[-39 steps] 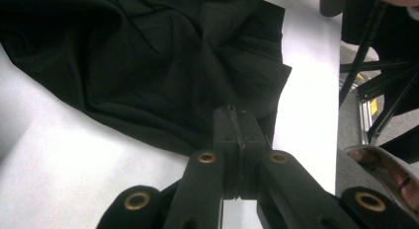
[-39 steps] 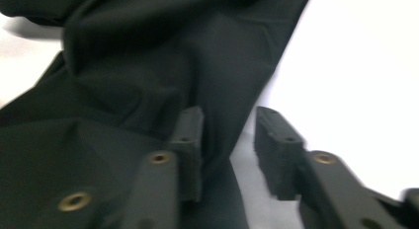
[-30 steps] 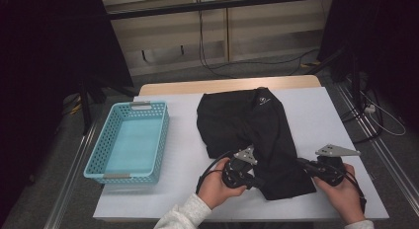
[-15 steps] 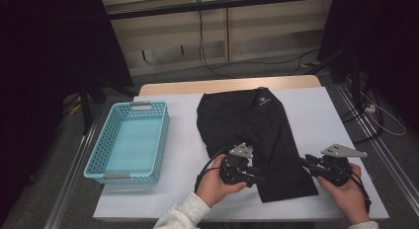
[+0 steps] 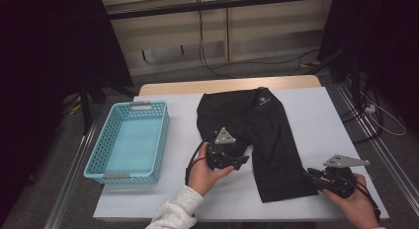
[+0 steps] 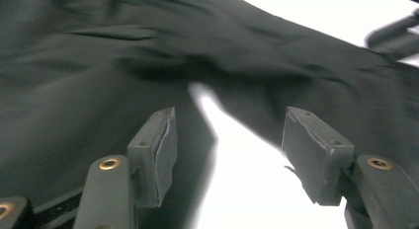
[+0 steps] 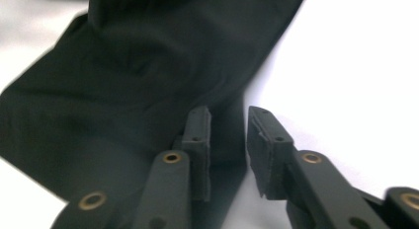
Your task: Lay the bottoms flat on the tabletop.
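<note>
Black shorts (image 5: 257, 140) lie flat on the table (image 5: 326, 120), not folded yet, basket (image 5: 129, 142) empty. Your L gripper (image 6: 225, 150) has just been opening, jaws spread, cloth just ahead. R gripper (image 7: 228, 150) jaws apart, hem edge between, no pinch.

My left hand (image 5: 205, 171) holds the left gripper (image 5: 243, 160) level, its fingers (image 6: 154, 155) pointing right and just opened wide, nothing pinched. My right hand (image 5: 352, 202) holds the right gripper (image 5: 310, 173) pointing left, fingers (image 7: 198, 145) narrowly parted.
</note>
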`<state>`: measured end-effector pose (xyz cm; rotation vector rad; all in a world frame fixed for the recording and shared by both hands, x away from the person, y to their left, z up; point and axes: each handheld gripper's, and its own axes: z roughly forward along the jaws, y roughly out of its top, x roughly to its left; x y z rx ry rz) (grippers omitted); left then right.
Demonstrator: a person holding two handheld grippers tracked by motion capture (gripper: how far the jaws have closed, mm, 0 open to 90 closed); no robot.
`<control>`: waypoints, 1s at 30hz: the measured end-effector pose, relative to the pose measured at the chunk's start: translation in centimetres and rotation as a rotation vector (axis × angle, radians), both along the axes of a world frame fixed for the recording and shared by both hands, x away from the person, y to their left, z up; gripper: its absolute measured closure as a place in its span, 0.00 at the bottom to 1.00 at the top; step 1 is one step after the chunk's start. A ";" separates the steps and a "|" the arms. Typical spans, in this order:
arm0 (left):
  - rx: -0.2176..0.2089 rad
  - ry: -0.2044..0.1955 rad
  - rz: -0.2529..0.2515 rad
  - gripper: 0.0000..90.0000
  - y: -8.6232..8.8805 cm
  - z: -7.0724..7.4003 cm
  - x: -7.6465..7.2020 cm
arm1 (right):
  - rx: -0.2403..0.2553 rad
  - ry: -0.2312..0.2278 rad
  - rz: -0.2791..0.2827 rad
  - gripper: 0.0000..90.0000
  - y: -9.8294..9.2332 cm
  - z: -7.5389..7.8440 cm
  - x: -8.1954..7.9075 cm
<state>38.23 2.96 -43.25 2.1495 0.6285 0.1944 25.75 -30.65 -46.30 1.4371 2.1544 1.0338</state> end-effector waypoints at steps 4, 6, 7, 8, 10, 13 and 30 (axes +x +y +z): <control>0.039 -0.023 0.065 0.42 1.4 -0.5 1.0 | 0.004 -0.005 -0.004 0.88 0.1 -0.1 0.1; 0.063 -0.007 0.074 0.40 1.6 -1.1 1.3 | 0.022 -0.003 -0.013 0.96 0.0 -0.2 0.1; 0.070 0.003 0.085 0.40 1.7 -1.4 1.4 | 0.030 0.003 -0.006 0.98 -0.1 -0.2 0.1; 0.082 0.012 0.085 0.41 1.8 -1.8 1.5 | 0.031 0.005 -0.004 0.99 0.0 -0.1 0.1; 0.093 0.042 0.083 0.47 1.8 -2.4 1.7 | 0.030 0.006 0.000 0.99 0.0 -0.1 0.1; 0.106 0.049 0.080 0.61 1.8 -2.4 1.6 | 0.027 0.010 0.003 0.99 0.0 -0.1 0.1; 0.053 0.125 0.216 0.95 5.8 -0.2 2.7 | 0.037 0.029 0.000 0.99 -0.7 0.1 0.0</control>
